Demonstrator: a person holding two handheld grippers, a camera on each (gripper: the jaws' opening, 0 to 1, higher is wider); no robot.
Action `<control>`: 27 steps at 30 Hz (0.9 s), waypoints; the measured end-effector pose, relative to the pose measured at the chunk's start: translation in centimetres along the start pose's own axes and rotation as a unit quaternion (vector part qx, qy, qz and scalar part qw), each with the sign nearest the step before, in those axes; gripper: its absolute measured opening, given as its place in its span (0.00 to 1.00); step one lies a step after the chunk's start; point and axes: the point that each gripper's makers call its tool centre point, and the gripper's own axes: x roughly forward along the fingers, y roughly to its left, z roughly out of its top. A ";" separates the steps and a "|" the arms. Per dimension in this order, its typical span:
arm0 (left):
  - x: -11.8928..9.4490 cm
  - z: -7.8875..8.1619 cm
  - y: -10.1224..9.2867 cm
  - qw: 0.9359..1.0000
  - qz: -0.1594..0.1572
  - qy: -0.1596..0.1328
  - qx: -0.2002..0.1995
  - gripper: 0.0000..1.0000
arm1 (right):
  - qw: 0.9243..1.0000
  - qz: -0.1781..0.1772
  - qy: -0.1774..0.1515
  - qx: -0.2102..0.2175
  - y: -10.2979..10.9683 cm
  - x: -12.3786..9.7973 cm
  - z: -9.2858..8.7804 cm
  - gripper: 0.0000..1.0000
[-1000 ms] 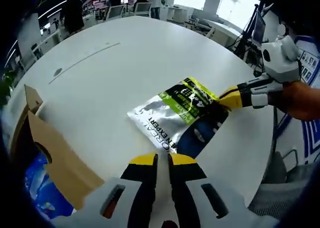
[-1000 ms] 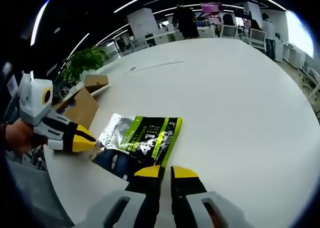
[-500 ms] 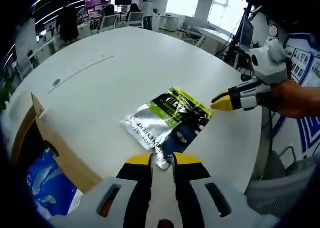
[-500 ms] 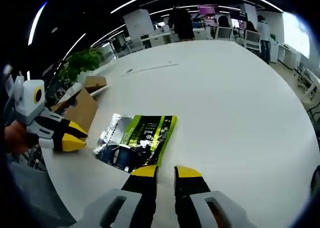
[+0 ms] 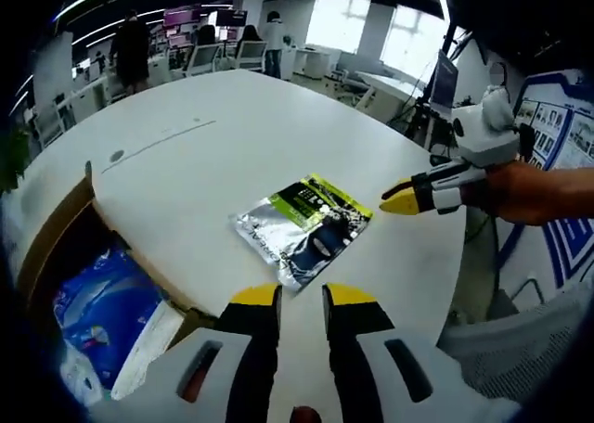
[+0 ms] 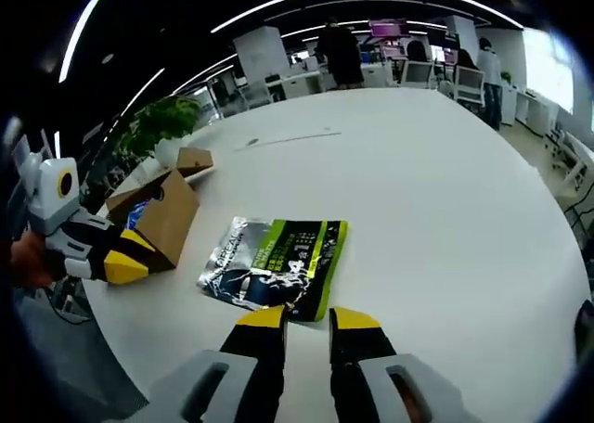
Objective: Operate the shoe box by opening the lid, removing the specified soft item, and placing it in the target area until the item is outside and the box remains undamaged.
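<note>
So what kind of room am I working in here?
Likely an open-plan office: a big white round table in front, rows of desks with chairs and monitors behind, people standing, a potted plant to one side.

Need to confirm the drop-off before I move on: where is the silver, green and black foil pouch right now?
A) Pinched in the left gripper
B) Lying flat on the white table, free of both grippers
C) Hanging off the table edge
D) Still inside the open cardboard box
B: the silver, green and black foil pouch lies flat on the white table beside the open cardboard box, with the left gripper and right gripper both apart from it.
</note>
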 end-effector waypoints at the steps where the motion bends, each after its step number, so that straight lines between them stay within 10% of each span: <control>1: -0.4 0.0 0.1 1.000 0.002 -0.003 -0.001 0.17 | 1.000 0.000 -0.001 -0.001 0.2 -0.1 0.1 0.14; 13: -6.6 0.4 3.3 0.997 0.024 -0.073 -0.026 0.19 | 0.998 0.031 -0.016 -0.053 5.7 0.2 2.5 0.16; 27: -12.7 -2.8 8.9 0.988 0.083 -0.105 -0.074 0.21 | 0.992 0.075 -0.032 -0.095 13.6 0.1 4.8 0.18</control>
